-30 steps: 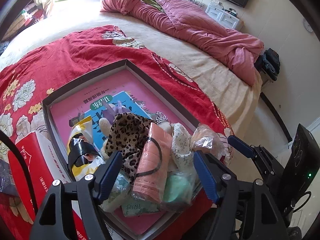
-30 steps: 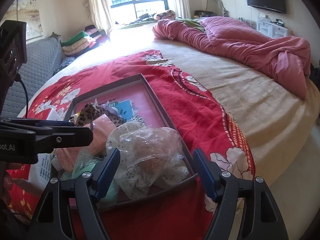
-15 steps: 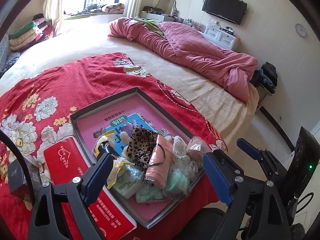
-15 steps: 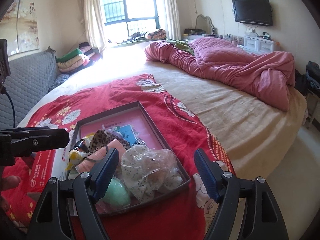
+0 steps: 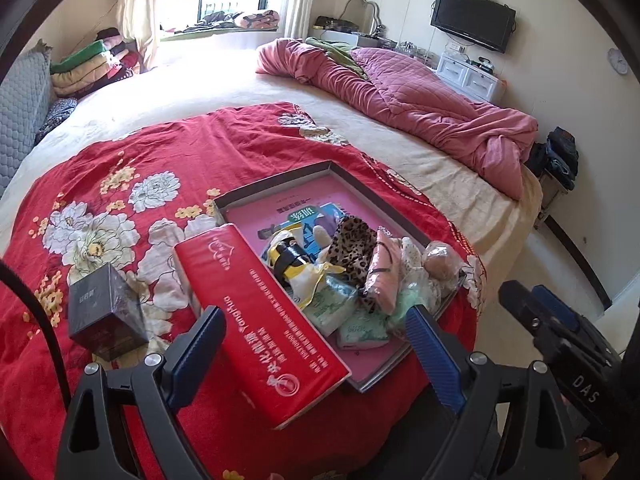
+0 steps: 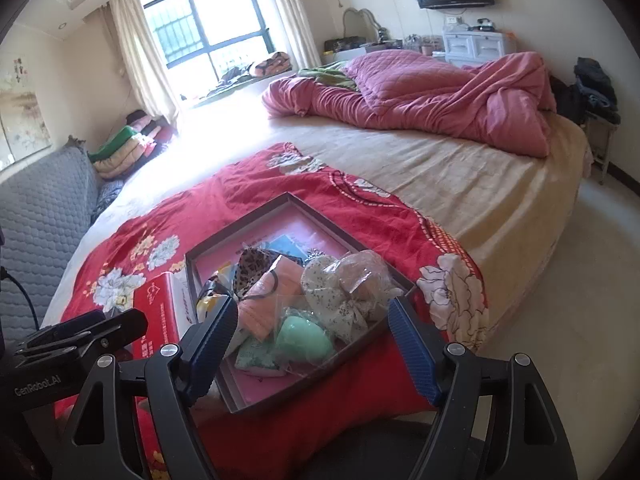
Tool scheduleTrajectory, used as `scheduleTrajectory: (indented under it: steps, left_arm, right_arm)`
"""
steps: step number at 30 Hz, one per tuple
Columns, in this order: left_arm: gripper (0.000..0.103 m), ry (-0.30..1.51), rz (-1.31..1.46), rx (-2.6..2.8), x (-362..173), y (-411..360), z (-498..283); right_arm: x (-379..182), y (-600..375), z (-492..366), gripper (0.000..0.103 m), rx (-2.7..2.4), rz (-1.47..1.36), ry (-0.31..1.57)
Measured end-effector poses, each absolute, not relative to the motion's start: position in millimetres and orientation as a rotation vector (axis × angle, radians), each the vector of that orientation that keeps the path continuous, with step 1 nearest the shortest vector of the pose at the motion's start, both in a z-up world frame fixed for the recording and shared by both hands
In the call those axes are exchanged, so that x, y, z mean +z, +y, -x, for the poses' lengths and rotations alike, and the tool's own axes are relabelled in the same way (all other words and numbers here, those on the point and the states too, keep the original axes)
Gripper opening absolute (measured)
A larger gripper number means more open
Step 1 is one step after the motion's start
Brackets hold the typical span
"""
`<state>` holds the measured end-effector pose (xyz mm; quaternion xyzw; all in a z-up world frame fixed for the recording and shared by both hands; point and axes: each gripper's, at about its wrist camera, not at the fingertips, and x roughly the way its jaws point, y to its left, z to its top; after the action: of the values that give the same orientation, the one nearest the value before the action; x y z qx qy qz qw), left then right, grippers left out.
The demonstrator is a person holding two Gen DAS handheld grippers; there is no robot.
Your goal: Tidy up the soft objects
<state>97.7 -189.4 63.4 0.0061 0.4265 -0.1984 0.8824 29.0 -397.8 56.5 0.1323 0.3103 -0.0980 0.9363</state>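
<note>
Soft, mixed fabrics and crinkly plastic packets sit heaped in the near end of the shallow tray (image 5: 276, 186), which lies on the red floral blanket (image 5: 168, 148).

We see in that pile a leopard-print pouch (image 5: 352, 242), a folded pink cloth (image 5: 382, 276) with a dark hair tie across it, a white speckled cloth bundle (image 6: 340, 292), a clear bag (image 6: 366, 272) holding something tan, a mint-green soft piece (image 6: 306, 338) and pale green packets (image 5: 362, 326); against the tray's left wall rests a long red carton (image 5: 264, 320), and farther left of it a small dark box (image 5: 104, 316). Our left gripper (image 5: 316, 346) and right gripper (image 6: 312, 344) both hang above the tray's near edge with jaws spread wide and nothing between them.
</note>
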Motion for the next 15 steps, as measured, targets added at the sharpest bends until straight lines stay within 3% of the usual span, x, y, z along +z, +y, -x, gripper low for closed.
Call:
scheduleTrajectory:
  steps: [4,15]
  left_arm:
    - [0.091,0.9,0.001,-0.395,58.6,-173.8,-84.5]
    - [0.091,0.913,-0.02,-0.377,49.3,-155.5,-47.6]
  right_arm:
    - [67.8,-381.2,-10.9,0.079,-0.208,-0.212,0.595]
    - [48.5,-349.7,12.0,0.079,-0.17,-0.188,0.723]
